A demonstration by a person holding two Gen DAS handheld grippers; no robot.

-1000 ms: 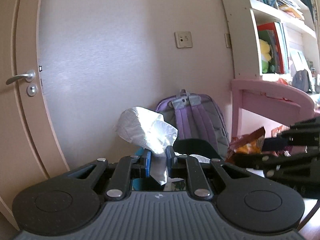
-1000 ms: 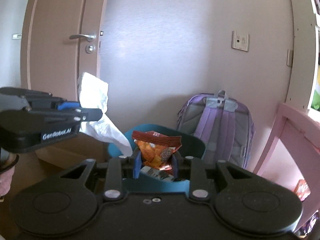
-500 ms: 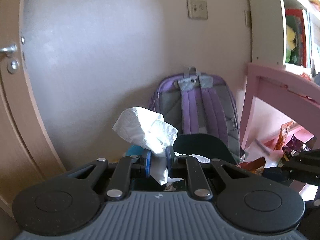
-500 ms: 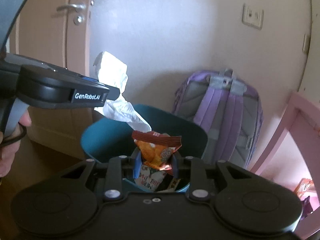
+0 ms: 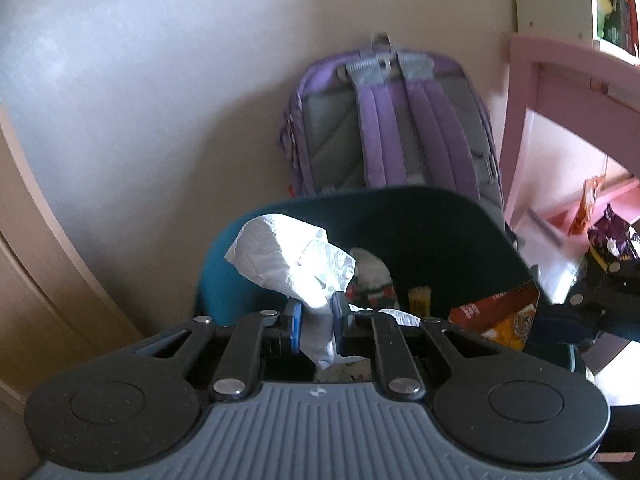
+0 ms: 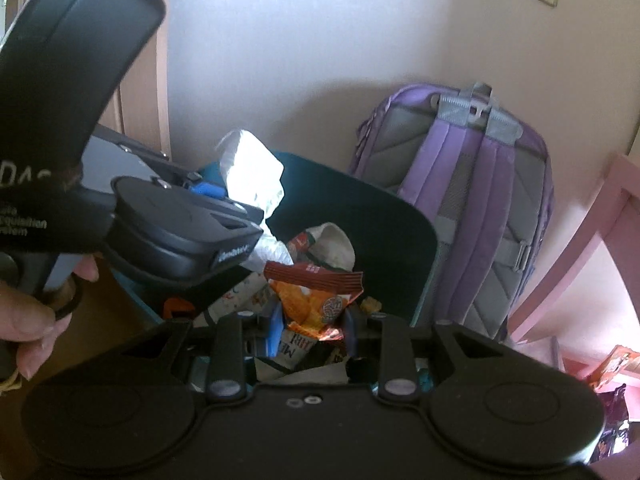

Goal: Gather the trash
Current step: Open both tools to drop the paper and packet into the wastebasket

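Observation:
My left gripper (image 5: 316, 312) is shut on a crumpled white tissue (image 5: 288, 260) and holds it over the open top of a teal trash bin (image 5: 400, 216). An orange snack wrapper (image 6: 316, 292) is clamped in my right gripper (image 6: 312, 324), which is shut and hovers just above the same bin (image 6: 384, 220). In the right wrist view the left gripper (image 6: 224, 196) and its tissue (image 6: 252, 176) hang at the bin's left side. The wrapper (image 5: 500, 316) also shows at the bin's right in the left wrist view. Several wrappers and papers lie inside the bin.
A purple and grey backpack (image 5: 396, 120) leans on the wall right behind the bin. A pink desk (image 5: 560, 68) stands to the right, with snack packets (image 5: 592, 200) under it. A wooden door (image 6: 140, 92) is at the left. A person's hand (image 6: 32, 308) grips the left handle.
Both grippers have come forward and down from in front of the wall to just above the bin, each still holding its piece of trash.

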